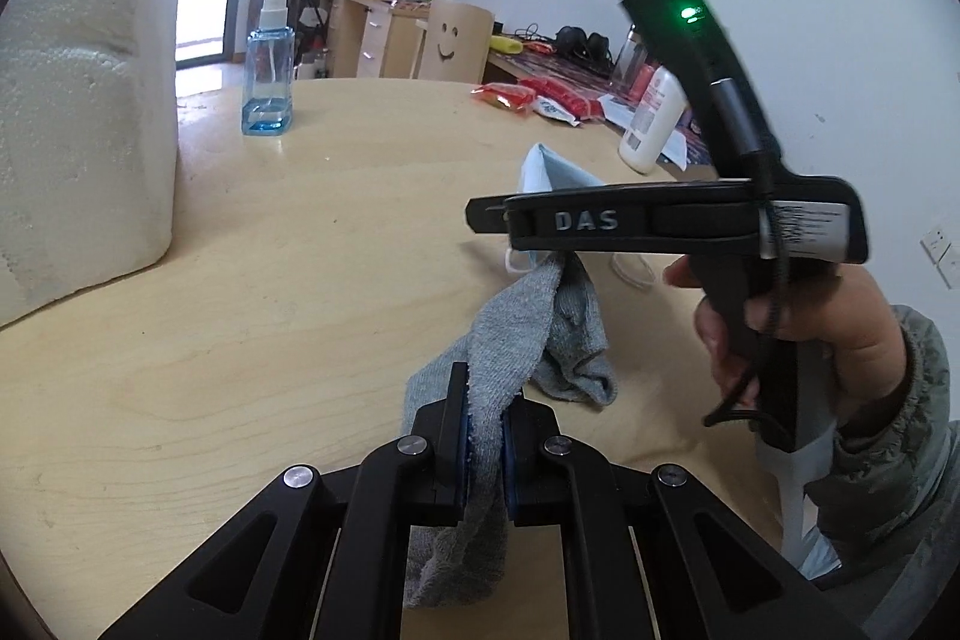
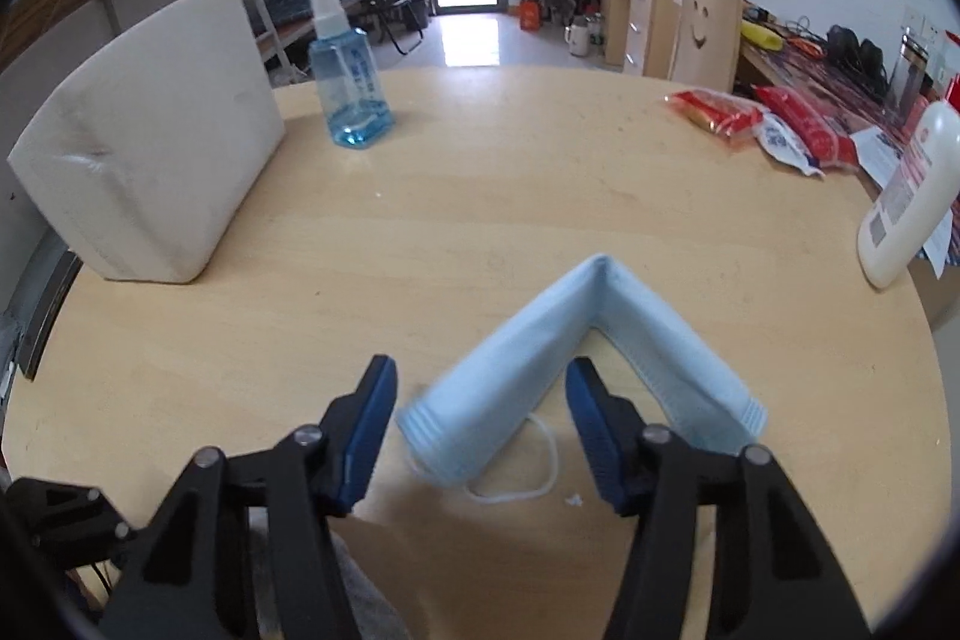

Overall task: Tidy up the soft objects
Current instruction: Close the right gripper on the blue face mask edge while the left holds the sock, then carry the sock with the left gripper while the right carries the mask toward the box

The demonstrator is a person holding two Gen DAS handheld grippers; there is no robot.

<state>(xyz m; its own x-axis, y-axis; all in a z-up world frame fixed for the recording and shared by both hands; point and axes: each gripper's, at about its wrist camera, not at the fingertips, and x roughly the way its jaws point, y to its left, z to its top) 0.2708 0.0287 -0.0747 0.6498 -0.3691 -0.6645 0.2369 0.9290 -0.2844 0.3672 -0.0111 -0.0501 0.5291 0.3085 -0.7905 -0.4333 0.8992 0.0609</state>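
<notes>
A grey sock (image 1: 516, 334) hangs from my left gripper (image 1: 486, 418), which is shut on it; the sock's far end rests crumpled on the wooden table (image 1: 270, 280). A light blue face mask (image 2: 540, 340), bent into a V, lies on the table with its white ear loop (image 2: 528, 484) towards me. My right gripper (image 2: 480, 370) is open, its blue pads (image 2: 372, 430) standing on either side of the mask's left arm without touching it. In the left wrist view the right gripper (image 1: 498, 217) shows side-on above the sock, with the mask (image 1: 552, 172) behind it.
A white foam block (image 2: 150, 148) stands at the table's left, a blue spray bottle (image 2: 351, 82) behind it. Red snack packets (image 2: 750, 112) and a white lotion bottle (image 2: 906, 196) sit at the right edge. A person's hand (image 1: 840, 316) holds the right gripper's handle.
</notes>
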